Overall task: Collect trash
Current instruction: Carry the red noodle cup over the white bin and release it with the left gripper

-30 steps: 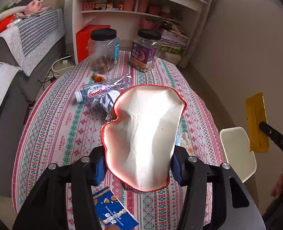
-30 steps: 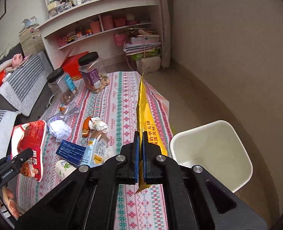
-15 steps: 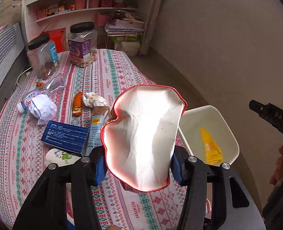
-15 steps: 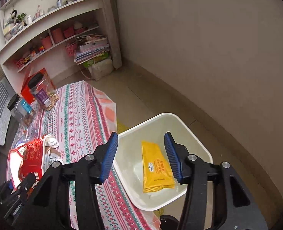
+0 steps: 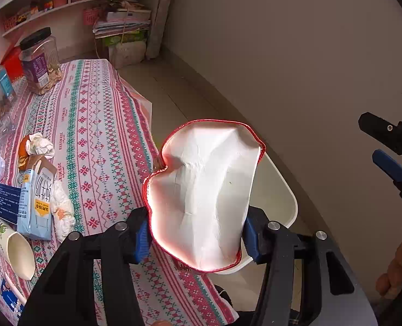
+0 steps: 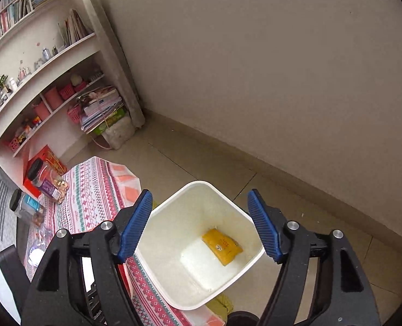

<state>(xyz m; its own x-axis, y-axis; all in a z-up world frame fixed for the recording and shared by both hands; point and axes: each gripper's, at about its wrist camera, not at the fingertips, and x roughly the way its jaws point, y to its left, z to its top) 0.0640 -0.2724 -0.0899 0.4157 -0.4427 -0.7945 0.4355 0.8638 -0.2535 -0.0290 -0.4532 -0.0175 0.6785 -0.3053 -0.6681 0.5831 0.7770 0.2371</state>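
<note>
- Red-rimmed paper bowl [image 5: 203,198], crushed, sits pinched between your left gripper [image 5: 195,233] pads, mouth towards the camera, so it can travel over the table's edge to the white bin [image 6: 201,244] on the floor.
- Your right gripper [image 6: 201,225] hangs above that bin, its jaws just opened and holding nothing; the yellow packet [image 6: 222,245] lies on the bin's bottom.
- More litter waits on the tablecloth [image 5: 97,125], near its left edge.

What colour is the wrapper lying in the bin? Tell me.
Yellow wrapper, clearest in the right wrist view, inside the white bin.
</note>
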